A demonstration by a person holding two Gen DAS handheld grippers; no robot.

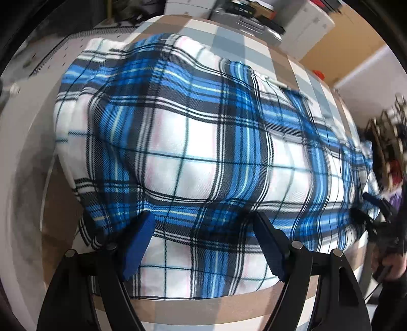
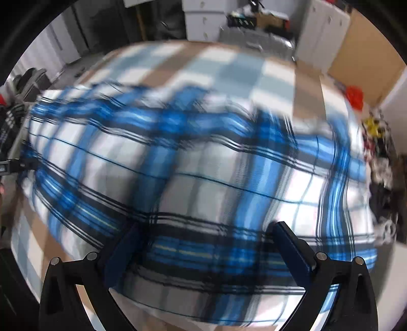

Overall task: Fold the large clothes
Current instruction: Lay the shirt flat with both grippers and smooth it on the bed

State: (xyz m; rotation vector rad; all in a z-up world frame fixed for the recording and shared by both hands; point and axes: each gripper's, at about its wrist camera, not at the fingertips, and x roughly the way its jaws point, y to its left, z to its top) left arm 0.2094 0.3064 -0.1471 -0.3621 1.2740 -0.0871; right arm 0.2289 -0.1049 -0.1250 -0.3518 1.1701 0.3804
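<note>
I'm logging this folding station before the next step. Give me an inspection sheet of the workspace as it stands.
Surface: table under a checked cloth of beige, white and grey squares.
Job's things: blue, white and black plaid garment spread wide, rumpled, one layer lapped over another at the far right.
Clutter: nothing seen on the cloth beyond the garment.
Grippers: left gripper and right gripper over the garment's near edge, jaws open.
Cables: nothing seen.
Surroundings: white cabinets, cardboard, a red object; right view blurred.
</note>
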